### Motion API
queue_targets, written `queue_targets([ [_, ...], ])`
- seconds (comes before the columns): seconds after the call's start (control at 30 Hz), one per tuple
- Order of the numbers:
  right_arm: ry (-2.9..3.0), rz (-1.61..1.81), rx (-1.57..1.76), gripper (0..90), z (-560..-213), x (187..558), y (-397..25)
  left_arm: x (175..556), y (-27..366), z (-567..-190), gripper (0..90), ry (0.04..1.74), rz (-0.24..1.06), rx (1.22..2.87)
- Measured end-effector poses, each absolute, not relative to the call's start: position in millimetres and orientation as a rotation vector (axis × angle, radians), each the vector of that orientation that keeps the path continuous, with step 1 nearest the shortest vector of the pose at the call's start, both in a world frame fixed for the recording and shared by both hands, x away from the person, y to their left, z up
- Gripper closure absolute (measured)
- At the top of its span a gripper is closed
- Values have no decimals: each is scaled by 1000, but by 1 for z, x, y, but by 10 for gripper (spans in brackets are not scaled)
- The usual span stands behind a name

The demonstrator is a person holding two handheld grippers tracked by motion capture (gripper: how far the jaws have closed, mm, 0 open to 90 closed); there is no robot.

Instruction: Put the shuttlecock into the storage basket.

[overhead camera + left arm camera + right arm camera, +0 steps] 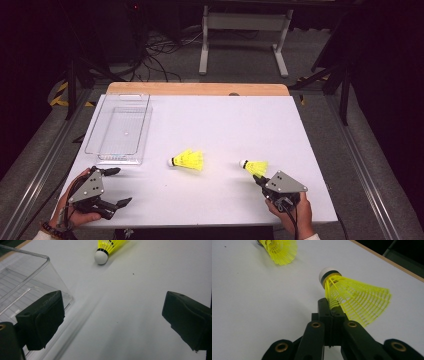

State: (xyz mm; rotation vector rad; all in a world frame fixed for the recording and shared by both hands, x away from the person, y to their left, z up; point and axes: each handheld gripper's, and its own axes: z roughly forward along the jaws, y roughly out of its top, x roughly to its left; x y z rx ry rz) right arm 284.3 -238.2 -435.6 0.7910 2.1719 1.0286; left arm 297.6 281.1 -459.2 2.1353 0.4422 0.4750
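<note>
Two yellow shuttlecocks with white cork tips are on the white table (225, 125). One shuttlecock (187, 160) (106, 250) (279, 250) lies on its side at the middle. The other shuttlecock (256, 167) (354, 297) is at the front right, cork pointing left. My right gripper (257, 178) (332, 308) is shut on the edge of its mesh skirt. My left gripper (120, 186) (115, 315) stands open at the front left with nothing between its jaws, just in front of a clear plastic tray (141, 135) (25, 272).
The clear tray is empty and runs along the table's left side toward the wooden far edge (200, 89). Bare white surface lies between the two grippers. Beyond the table are cables (160, 50) and a white metal stand (245, 22) on the floor.
</note>
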Motion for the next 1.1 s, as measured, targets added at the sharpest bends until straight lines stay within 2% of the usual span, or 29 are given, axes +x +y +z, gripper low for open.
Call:
queue_targets([
  [1.1,2195,1060,726,900,-425,309,-217,297,281,-459,39,419,487,2138],
])
